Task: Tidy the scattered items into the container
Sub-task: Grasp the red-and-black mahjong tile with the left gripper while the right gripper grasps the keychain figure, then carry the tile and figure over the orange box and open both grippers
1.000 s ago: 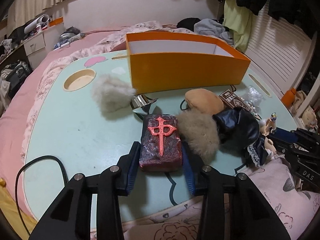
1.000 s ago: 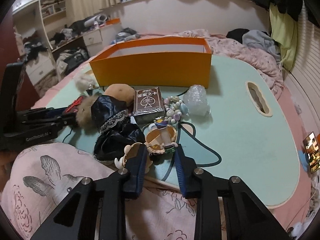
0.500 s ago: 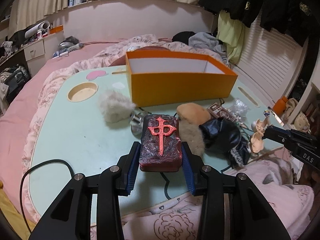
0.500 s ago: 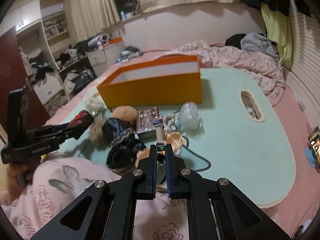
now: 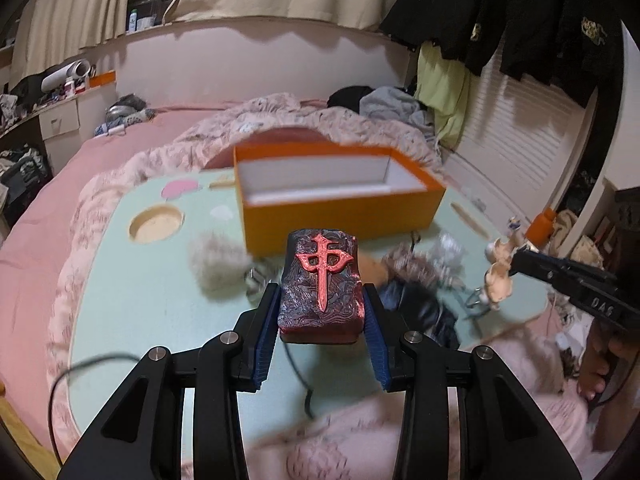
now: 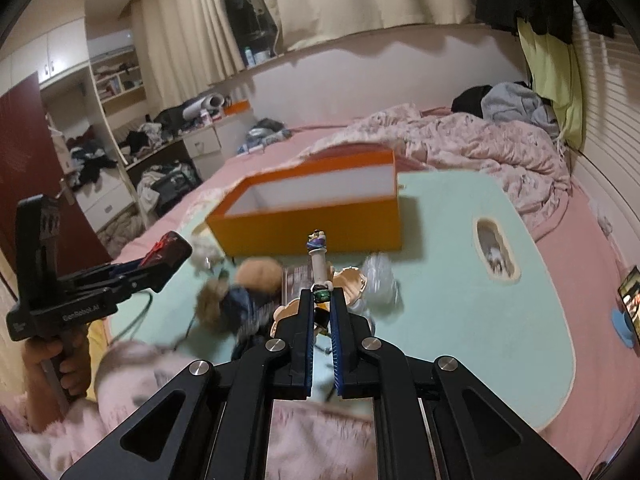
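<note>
Above the pale green table [image 5: 120, 280], the left gripper [image 5: 322, 312] is clamping a dark block [image 5: 322, 280] bearing a red character while the right gripper [image 6: 322, 300] is pinching a small figurine [image 6: 318, 258], both short of the orange box [image 5: 340, 204].

The mahjong-tile block [image 5: 321, 284] looks glossy with an embossed, rough swirled face. Behind it, the orange box [image 5: 340, 208] appears matt cardboard, white inside. Beside the box, the fur pompom [image 5: 218, 262] is fluffy; the table [image 5: 132, 300] is smooth mint.
</note>
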Tool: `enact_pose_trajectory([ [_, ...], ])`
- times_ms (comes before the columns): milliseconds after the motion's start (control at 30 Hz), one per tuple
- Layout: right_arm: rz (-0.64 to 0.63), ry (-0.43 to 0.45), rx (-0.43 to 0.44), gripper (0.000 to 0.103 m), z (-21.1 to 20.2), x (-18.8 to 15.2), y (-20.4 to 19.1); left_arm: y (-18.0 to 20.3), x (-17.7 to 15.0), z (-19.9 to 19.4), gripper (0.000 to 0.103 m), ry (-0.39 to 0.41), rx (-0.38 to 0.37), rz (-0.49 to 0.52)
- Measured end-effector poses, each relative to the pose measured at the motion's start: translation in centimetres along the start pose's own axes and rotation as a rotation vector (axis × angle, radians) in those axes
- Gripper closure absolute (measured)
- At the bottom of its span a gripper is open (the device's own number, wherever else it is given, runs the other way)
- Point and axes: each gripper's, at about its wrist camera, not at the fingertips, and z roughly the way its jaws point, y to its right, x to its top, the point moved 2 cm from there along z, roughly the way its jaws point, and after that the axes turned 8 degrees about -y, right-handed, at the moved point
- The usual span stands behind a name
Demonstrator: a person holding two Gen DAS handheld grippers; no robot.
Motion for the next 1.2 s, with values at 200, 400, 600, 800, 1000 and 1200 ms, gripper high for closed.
enact_pose_trajectory([
  [200,-0.031,0.093,-0.031,0.094,0.7,6.6,-0.8,0.6,7.7,1.0,0.062,0.050,-0.006,-0.002],
  [400,0.002,0.079,-0.070,0.094,6.1,11.8,0.2,-0.1,12.6,5.9,0.062,0.008,0.042,-0.021],
  [600,0.041,-0.030,-0.111,0.094,12.6,11.8,2.0,-1.7,12.1,10.7,0.062,-0.095,0.011,-0.088],
  [800,0.101,-0.062,-0.116,0.085,13.8,10.8,3.1,-3.2,11.5,12.4,0.062,-0.154,-0.027,-0.168],
  [1000,0.107,0.095,-0.185,0.048,9.8,11.4,3.5,-4.1,11.5,9.4,0.040,-0.066,-0.002,-0.180],
  [1200,0.298,0.045,-0.223,0.046,9.5,10.4,7.8,-6.5,11.3,8.1,0.033,-0.044,0.102,-0.222],
])
